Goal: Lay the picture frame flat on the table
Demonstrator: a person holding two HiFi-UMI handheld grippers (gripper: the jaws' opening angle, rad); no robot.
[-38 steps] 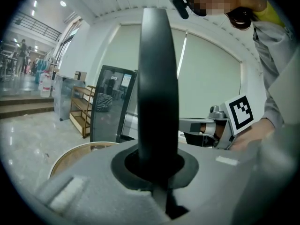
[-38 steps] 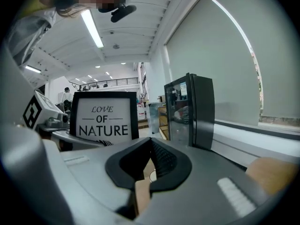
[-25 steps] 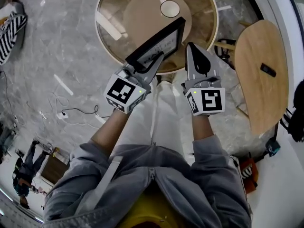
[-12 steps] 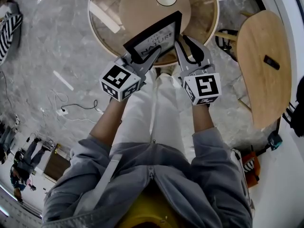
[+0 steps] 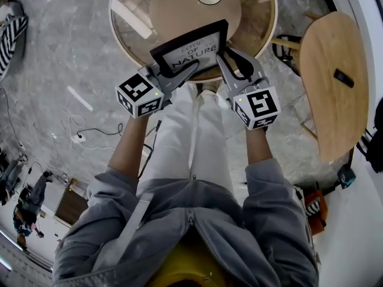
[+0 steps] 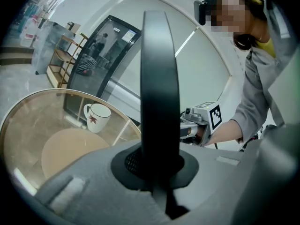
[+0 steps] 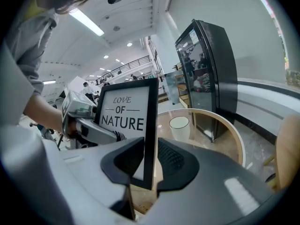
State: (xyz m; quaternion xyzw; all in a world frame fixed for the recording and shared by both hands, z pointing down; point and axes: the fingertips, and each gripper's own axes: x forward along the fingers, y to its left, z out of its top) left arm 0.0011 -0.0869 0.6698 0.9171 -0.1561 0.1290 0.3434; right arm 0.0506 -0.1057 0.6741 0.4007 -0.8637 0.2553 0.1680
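Looking down in head view, I saw the picture frame [image 5: 192, 48] tilted over the near rim of the round glass table [image 5: 261, 14]. Left gripper view: the left gripper [image 6: 158, 165] had its jaws clamped on the frame's black edge. Right gripper view: the right gripper [image 7: 151, 165] had its jaws apart around the opposite edge, not pressing.

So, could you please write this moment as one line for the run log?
picture frame: tilted, not yet flat | left gripper: shut on its left side | right gripper: open, frame's right edge between jaws
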